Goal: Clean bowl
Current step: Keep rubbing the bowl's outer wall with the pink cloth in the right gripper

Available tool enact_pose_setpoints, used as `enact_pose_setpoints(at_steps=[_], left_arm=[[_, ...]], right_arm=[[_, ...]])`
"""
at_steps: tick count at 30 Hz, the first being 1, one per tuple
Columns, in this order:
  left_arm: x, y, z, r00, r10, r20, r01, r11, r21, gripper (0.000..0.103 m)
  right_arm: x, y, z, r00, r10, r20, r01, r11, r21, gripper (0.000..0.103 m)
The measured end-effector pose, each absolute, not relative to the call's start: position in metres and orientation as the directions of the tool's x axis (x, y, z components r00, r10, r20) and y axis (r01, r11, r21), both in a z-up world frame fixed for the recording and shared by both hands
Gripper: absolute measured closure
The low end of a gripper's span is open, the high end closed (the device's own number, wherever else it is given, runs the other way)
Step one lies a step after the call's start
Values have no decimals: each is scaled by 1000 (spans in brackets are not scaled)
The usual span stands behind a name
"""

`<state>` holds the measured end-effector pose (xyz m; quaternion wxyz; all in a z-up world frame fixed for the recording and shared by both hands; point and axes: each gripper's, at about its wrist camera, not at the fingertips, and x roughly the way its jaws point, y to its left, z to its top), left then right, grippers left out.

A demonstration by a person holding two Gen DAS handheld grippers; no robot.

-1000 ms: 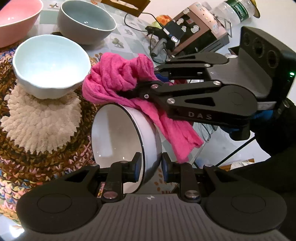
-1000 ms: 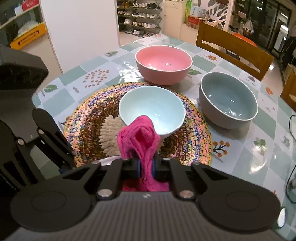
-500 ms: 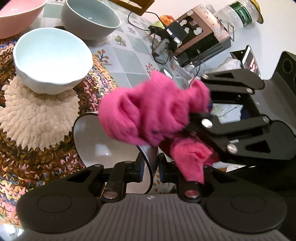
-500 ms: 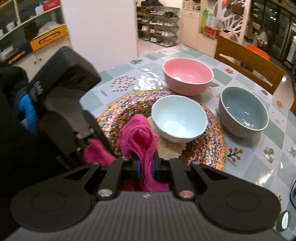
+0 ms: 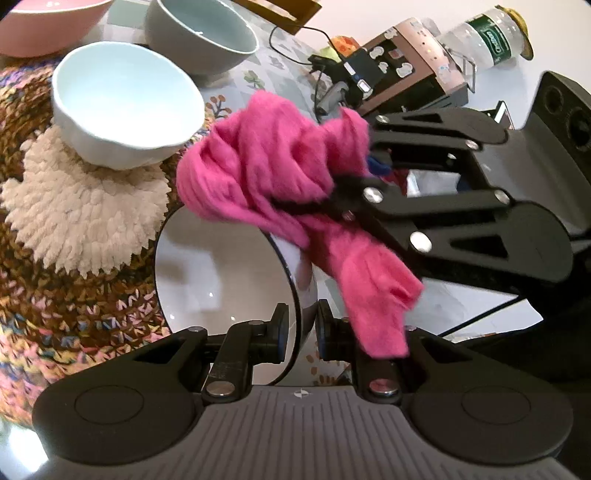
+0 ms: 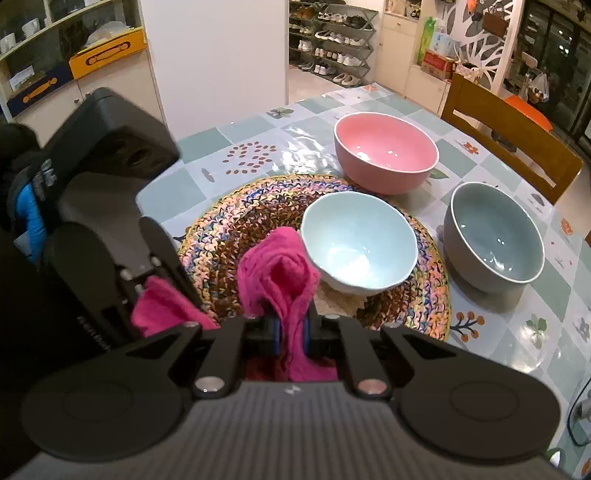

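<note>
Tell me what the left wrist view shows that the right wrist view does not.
Only the left wrist view shows the white bowl clamped at its rim by the left gripper, plus a bottle.

Only the right wrist view shows a chair and shoe racks.

Both show the pink cloth held by the right gripper, and the blue bowl.

You see a bright pink cloth [image 5: 266, 173] against the white bowl [image 5: 221, 273], whose rim is a thin dark line. The light blue bowl [image 6: 358, 243] sits on a cream fluffy patch [image 5: 77, 206] in the middle of a crocheted mat [image 6: 236, 229] of brown, pink, blue and yellow yarn. Beside it you have a pink bowl [image 6: 384, 151] and a grey bowl [image 6: 495, 236] with a paler grey-blue inside. The tablecloth [image 6: 546, 306] has pale green and white squares with small leaf, flower and berry prints. Both grippers are black.
</note>
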<state>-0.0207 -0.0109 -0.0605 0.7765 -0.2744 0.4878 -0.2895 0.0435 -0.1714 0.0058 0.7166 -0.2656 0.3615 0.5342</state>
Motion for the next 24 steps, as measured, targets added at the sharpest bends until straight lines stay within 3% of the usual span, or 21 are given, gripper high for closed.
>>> enact_pose_setpoints(at_steps=[24], left_arm=[[-12,-6,-47,436,-660,-611,124,717,-686,79]], right_arm=[[47,-154,-5,161,580,-798,-958,287,16,92]])
